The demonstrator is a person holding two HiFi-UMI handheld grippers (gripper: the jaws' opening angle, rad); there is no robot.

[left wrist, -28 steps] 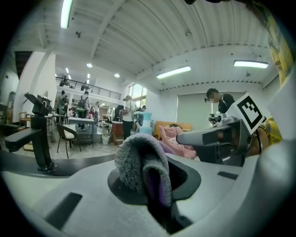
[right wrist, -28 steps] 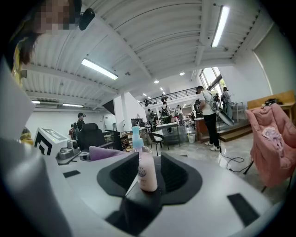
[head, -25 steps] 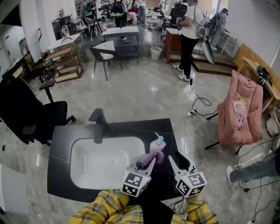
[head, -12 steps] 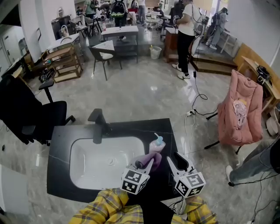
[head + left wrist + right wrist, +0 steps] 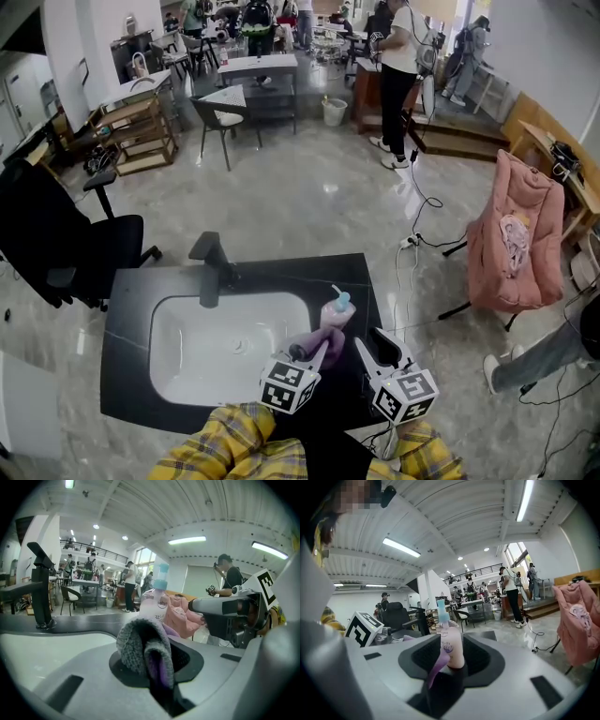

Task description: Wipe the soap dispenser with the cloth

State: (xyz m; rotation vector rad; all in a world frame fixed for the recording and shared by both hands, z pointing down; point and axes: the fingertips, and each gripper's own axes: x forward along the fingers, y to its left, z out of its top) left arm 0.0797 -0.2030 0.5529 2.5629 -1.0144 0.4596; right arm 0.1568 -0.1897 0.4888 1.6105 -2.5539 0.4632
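The soap dispenser (image 5: pixel 337 312), a pale pink bottle with a blue pump, stands at the right edge of the black counter (image 5: pixel 131 291). My right gripper (image 5: pixel 373 339) comes in from the right and is shut on its lower body; in the right gripper view the soap dispenser (image 5: pixel 451 644) fills the gap between the jaws. My left gripper (image 5: pixel 314 349) is shut on a grey and purple cloth (image 5: pixel 319 339) bunched against the bottle's near left side. In the left gripper view the cloth (image 5: pixel 143 644) hides the foot of the soap dispenser (image 5: pixel 153 604). A purple strip of cloth (image 5: pixel 436 667) shows beside the bottle's base.
A white basin (image 5: pixel 202 347) sits in the counter left of the bottle, with a black faucet (image 5: pixel 211 262) behind it. A black office chair (image 5: pixel 84 248) stands at the left. A pink coat on a stand (image 5: pixel 511 234) and floor cables (image 5: pixel 412 244) lie to the right.
My left gripper has sunk a little with the cloth along the bottle's side. The right gripper and the bottle have stayed put.
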